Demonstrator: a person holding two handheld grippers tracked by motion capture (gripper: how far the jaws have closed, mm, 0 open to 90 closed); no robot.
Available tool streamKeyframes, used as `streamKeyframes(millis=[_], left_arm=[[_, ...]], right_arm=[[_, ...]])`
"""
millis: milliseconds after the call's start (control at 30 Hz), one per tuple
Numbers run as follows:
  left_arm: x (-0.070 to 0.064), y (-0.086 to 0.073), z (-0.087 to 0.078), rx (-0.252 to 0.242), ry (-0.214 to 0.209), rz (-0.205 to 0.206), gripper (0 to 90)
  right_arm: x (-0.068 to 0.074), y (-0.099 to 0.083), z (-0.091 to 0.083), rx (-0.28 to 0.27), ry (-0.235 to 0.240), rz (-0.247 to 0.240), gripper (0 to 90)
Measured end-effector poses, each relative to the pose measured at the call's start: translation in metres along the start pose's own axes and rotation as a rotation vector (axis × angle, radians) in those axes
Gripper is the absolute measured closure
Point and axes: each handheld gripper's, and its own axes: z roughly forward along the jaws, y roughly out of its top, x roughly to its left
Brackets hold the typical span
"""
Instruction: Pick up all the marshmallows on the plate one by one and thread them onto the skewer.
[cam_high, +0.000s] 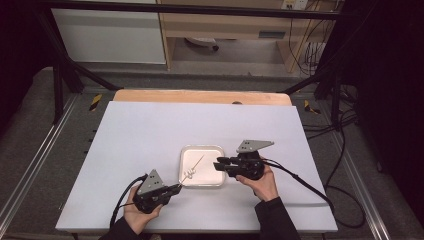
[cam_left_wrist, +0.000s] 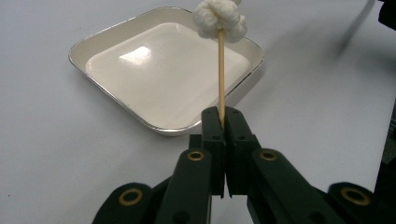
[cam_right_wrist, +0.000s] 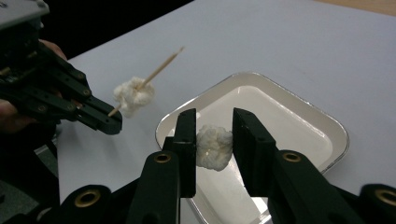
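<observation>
Left claw (cam_left_wrist: 222, 122) pinches a skewer (cam_left_wrist: 221, 74) with one puff (cam_left_wrist: 219, 19) threaded; right claw (cam_right_wrist: 214, 130) grips another puff (cam_right_wrist: 213, 147) over the tray (cam_right_wrist: 327, 122), not yet threaded.

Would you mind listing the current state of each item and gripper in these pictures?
Left gripper: shut on the skewer.
Skewer: held by one end, one white puff threaded on it.
Right gripper: closed on a second white puff, above the tray.
Tray: flat on the table, nothing resting in it.

The tray (cam_left_wrist: 100, 39) looks like glossy metal, its rim shiny; the skewer (cam_left_wrist: 221, 74) is pale wood; the puffs (cam_right_wrist: 214, 147) look rough; the desk (cam_high: 150, 130) is matt white.
</observation>
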Motion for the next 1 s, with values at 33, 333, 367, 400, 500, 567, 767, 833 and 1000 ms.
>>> streamKeyframes(millis=[33, 333, 367, 400, 500, 567, 767, 833, 1000], left_arm=[[0.000, 0.000, 0.000, -0.001, 0.000, 0.002, 88.1], [-0.002, 0.001, 0.000, -0.006, -0.003, 0.005, 88.1], [-0.002, 0.001, -0.001, -0.005, -0.003, 0.007, 88.1], [-0.002, 0.001, -0.001, -0.005, -0.003, 0.007, 88.1], [-0.002, 0.001, -0.001, -0.008, -0.004, 0.007, 88.1], [-0.002, 0.001, -0.001, -0.009, -0.004, 0.008, 88.1], [-0.003, 0.002, -0.001, -0.016, -0.004, 0.010, 88.1], [-0.003, 0.002, -0.001, -0.016, -0.005, 0.012, 88.1], [-0.004, 0.002, -0.001, -0.015, -0.006, 0.015, 88.1]], right_arm=[[0.000, 0.002, -0.002, -0.015, 0.003, 0.008, 71.8], [-0.005, 0.017, -0.019, -0.106, 0.054, 0.068, 72.1], [-0.006, 0.018, -0.020, -0.112, 0.059, 0.075, 72.1], [-0.007, 0.019, -0.020, -0.116, 0.060, 0.076, 72.1], [-0.008, 0.023, -0.019, -0.129, 0.075, 0.091, 72.0], [-0.008, 0.026, -0.016, -0.138, 0.091, 0.103, 72.0], [-0.007, 0.031, -0.005, -0.145, 0.145, 0.131, 72.0], [-0.008, 0.032, -0.001, -0.143, 0.163, 0.142, 72.0], [-0.009, 0.031, 0.006, -0.136, 0.183, 0.161, 72.0]])
